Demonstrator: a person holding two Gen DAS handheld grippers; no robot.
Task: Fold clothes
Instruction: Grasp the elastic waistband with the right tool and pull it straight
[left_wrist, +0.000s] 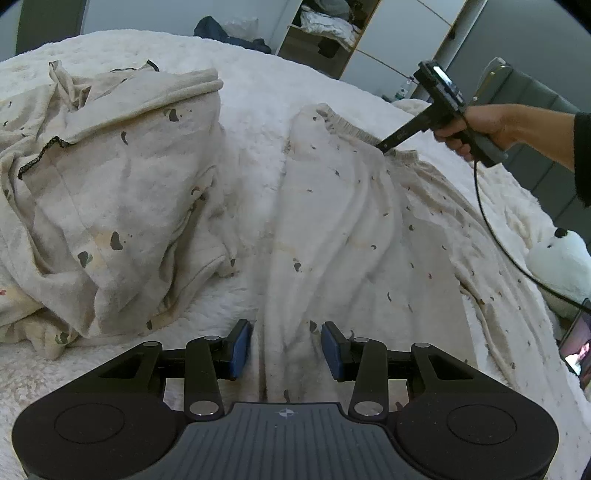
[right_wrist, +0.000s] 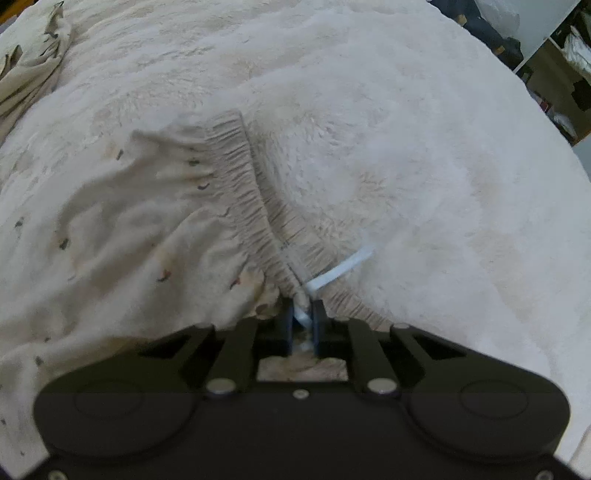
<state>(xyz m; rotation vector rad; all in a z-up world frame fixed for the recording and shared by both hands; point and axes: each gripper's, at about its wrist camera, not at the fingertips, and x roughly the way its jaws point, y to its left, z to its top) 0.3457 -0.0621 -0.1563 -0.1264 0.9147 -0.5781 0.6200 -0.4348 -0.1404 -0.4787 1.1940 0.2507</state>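
Observation:
Cream pyjama trousers (left_wrist: 351, 221) with small dark prints lie lengthwise on a white fluffy blanket (left_wrist: 251, 110). My left gripper (left_wrist: 286, 332) has its blue pads shut on a bunched ridge of the near trouser leg. At the far end, my right gripper (left_wrist: 382, 147), held by a person's hand (left_wrist: 487, 125), pinches the elastic waistband. In the right wrist view the right gripper (right_wrist: 303, 306) is shut on the gathered waistband (right_wrist: 240, 177), with a white label (right_wrist: 340, 269) sticking out beside the pads. The cloth runs in a raised fold between the two grippers.
A crumpled matching pyjama top (left_wrist: 110, 184) lies to the left of the trousers. A white plush toy (left_wrist: 561, 262) and a lit phone (left_wrist: 580, 347) sit at the right edge. A black cable (left_wrist: 491, 221) hangs from the right gripper. An open wardrobe (left_wrist: 321, 29) stands behind the bed.

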